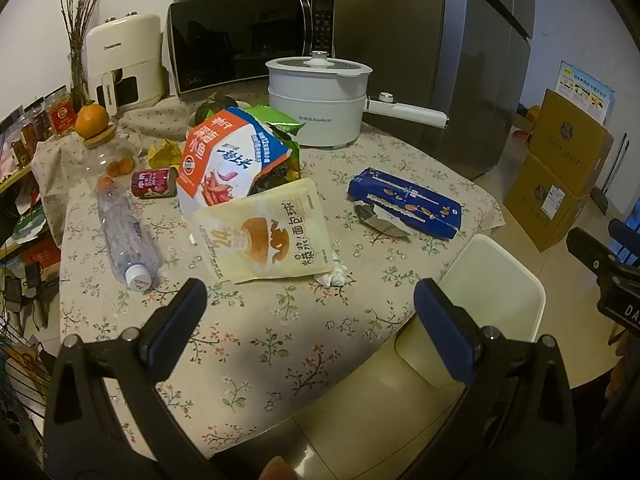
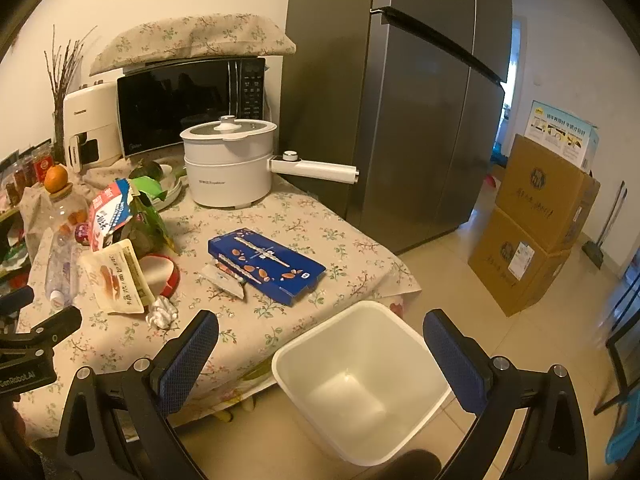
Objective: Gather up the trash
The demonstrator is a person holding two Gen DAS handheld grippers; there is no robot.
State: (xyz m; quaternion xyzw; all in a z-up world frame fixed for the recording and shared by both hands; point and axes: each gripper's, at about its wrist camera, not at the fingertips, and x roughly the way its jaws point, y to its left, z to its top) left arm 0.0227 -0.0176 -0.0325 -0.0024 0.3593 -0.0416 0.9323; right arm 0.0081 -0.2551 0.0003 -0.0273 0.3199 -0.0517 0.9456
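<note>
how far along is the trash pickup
Nothing looks done: the white plastic bin on the floor is empty. Nothing in hand: left gripper and right gripper are open. Left: clear plastic bottle, cream snack pouch, blue carton, crumpled tissue.

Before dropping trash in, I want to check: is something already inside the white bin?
No, the white bin beside the table shows only its bare inside.
</note>
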